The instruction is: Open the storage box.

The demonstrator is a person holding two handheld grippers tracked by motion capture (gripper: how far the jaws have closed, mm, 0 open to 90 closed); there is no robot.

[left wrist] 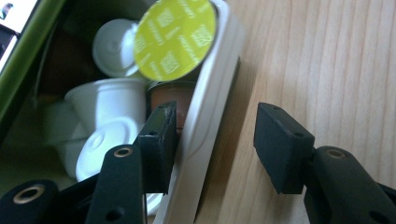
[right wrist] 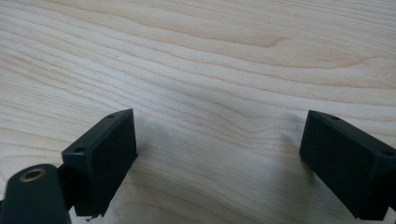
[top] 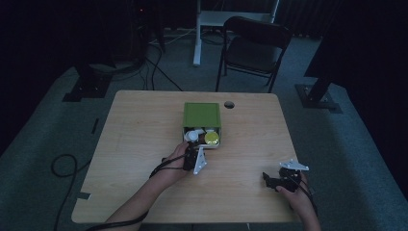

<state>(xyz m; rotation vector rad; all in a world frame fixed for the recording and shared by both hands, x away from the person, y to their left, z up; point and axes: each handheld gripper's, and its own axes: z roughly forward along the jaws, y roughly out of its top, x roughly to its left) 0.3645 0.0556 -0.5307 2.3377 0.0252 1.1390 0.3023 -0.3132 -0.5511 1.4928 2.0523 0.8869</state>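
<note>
Rim is what matters here — the white plastic tray wall [left wrist: 212, 116] of the green box of coffee capsules [top: 202, 115] runs lengthwise between the left gripper [left wrist: 215, 142] jaws, one inside, one outside, half-open and not yet pinching. Right gripper [right wrist: 219, 158] rests wide open and empty, well apart.

Wooden table [top: 144, 159] carries a green box [top: 201, 115] just past centre, its open near end showing a white pod [top: 192, 136] and a yellow-lidded pod [top: 211, 138]. Left gripper [top: 193, 153] sits at 6 o'clock of the box, tips at its near edge. Right gripper [top: 267, 179] rests at 4 o'clock, well apart.
</note>
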